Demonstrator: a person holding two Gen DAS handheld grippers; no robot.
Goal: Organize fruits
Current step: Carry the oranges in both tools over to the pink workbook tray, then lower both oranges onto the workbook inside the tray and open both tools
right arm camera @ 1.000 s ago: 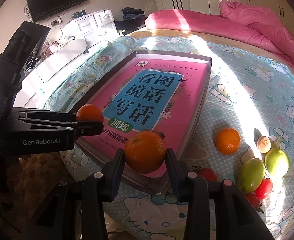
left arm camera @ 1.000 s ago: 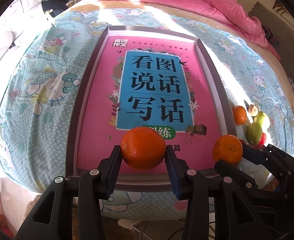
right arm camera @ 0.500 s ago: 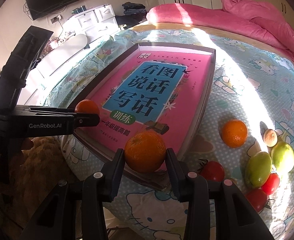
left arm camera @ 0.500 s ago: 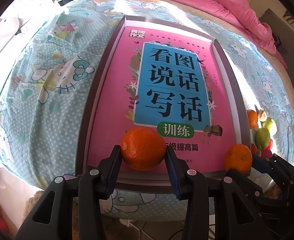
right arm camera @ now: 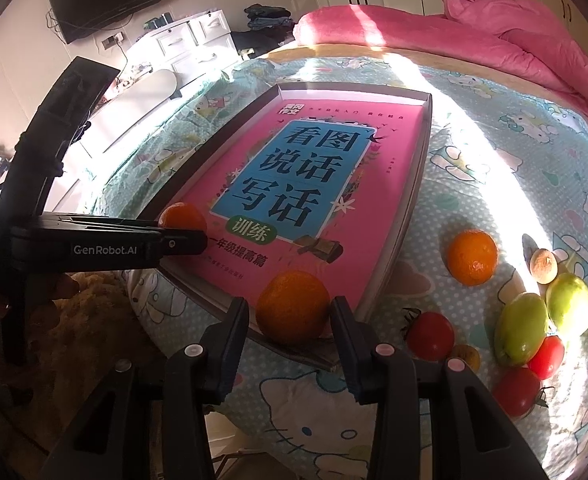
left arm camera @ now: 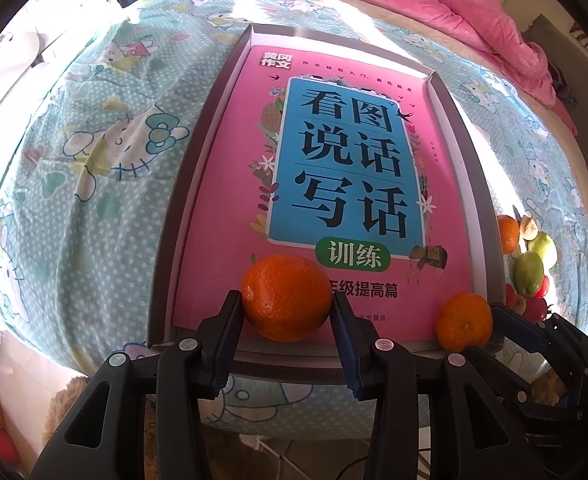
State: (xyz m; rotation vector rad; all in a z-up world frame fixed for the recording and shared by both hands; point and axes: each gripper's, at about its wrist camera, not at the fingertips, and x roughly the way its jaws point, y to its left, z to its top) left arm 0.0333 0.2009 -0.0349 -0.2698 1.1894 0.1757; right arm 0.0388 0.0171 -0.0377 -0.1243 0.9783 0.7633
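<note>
While both oranges hang over the near end of the tray, the step in hand reads as setting them down inside it. Far left: the patterned bedsheet, on which the tray lies, a pink book flat inside it.

Left of centre: the left gripper is clenched on the left orange, its blue-lined pads pressed to both flanks of the fruit. The orange sits low over the book's near edge, just inside the tray's near wall; whether it already touches the cover cannot be told. A good release here would ease the jaws apart only once the fruit rests on the cover, since a round orange let go above a smooth book is likely to roll.

Right of centre: the right gripper likewise grasps the right orange, at the tray's near right corner. In the left wrist view this fruit appears to lie close to the corner wall, so carrying it a little further inward before letting go seems wise. The two oranges are well apart, so neither gripper should foul the other.

Far right: a loose orange, two green fruits, several red tomatoes and a small brown fruit lie on the sheet outside the tray, apparently awaiting collection.
</note>
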